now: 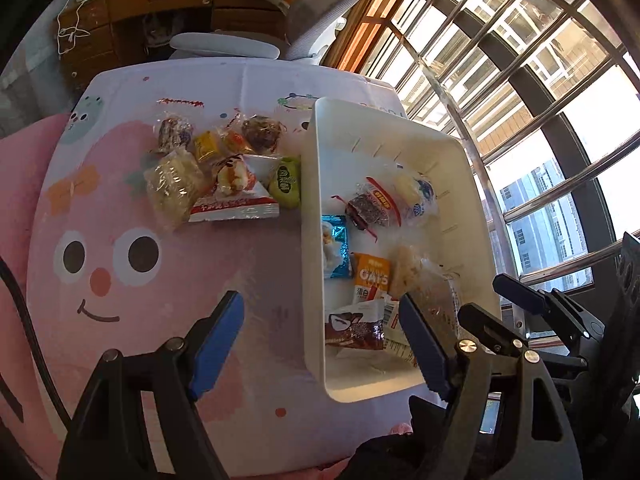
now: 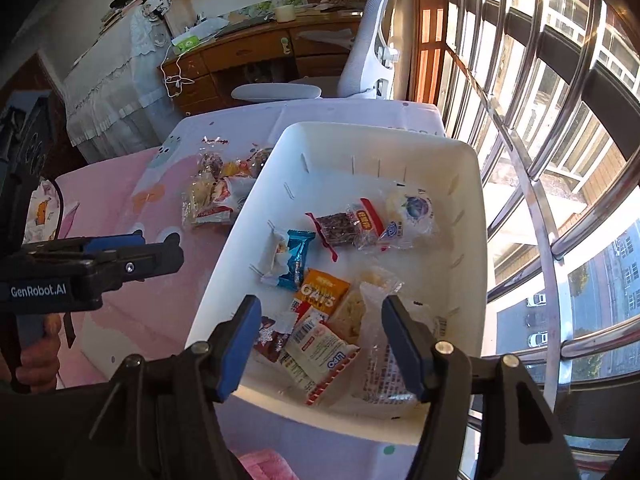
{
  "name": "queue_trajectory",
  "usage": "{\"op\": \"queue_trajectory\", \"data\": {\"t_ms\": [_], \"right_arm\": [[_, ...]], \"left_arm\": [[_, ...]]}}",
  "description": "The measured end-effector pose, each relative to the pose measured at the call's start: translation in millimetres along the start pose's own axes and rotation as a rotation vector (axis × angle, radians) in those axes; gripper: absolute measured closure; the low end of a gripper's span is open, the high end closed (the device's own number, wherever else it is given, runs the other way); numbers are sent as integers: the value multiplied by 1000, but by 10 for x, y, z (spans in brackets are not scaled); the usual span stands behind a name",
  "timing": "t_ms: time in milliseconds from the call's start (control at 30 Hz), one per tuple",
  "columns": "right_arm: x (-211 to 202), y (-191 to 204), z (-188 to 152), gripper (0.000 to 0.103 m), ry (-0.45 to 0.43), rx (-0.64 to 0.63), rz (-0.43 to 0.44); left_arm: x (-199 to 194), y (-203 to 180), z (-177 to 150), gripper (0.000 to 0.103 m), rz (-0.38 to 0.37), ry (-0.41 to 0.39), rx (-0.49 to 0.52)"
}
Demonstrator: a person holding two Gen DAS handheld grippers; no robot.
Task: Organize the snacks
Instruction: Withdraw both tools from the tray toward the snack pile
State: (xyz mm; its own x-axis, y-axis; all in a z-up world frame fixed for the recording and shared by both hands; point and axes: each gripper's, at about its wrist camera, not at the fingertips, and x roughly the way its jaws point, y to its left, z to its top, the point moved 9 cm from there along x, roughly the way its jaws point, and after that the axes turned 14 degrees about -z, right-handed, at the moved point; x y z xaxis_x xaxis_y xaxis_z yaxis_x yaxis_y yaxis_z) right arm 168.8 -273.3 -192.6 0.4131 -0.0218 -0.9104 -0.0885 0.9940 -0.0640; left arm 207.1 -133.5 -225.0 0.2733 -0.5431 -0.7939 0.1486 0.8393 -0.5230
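Note:
A white bin (image 1: pixel 312 216) (image 2: pixel 240 232) stands on the right of the pink cartoon tablecloth (image 1: pixel 160 288). It holds several wrapped snacks, among them an orange oats bar (image 1: pixel 370 276) (image 2: pixel 322 290), a blue wrapper (image 1: pixel 336 246) (image 2: pixel 298 254) and a red-striped Lipo pack (image 2: pixel 320 354). A pile of loose snacks (image 1: pixel 216 172) (image 2: pixel 212 196) lies left of the bin. My left gripper (image 1: pixel 322 344) is open and empty, straddling the bin's near left wall. My right gripper (image 2: pixel 318 348) is open and empty above the bin's near end; it also shows in the left wrist view (image 1: pixel 504 300).
A metal window railing (image 2: pixel 536 208) runs close along the bin's right side. A white chair (image 2: pixel 372 48) and a wooden desk (image 2: pixel 248 56) stand beyond the table's far edge. Bare tablecloth lies between the pile and my left gripper.

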Motion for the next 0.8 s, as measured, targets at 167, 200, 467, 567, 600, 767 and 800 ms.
{"op": "queue_trajectory", "data": {"t_ms": [167,200,467,567,600,767,800], "right_arm": [[-27,318,-56,35,33,16,11],[-42,391,-70,35,36,19,11],[-110,890,-123,35,59,82,10],[-111,1048,-125,35,70,124,14],[-106,1094,-129,35,73,137,9],[-81,1275,-109,35,86,224,0],[-76,1313,-101,35,86,241,-1]], "left_arm": [[-250,311,-174,24,-6,15,-17],[-305,370,-202,24,-8,19,-17],[-690,869,-309,24,-6,41,-11],[-816,1042,-297,24,-1,47,3],[-854,1092,-289,24,0,50,9],[-1013,1324,-219,24,7,74,59],[-1031,1367,-195,24,8,79,70]]}}
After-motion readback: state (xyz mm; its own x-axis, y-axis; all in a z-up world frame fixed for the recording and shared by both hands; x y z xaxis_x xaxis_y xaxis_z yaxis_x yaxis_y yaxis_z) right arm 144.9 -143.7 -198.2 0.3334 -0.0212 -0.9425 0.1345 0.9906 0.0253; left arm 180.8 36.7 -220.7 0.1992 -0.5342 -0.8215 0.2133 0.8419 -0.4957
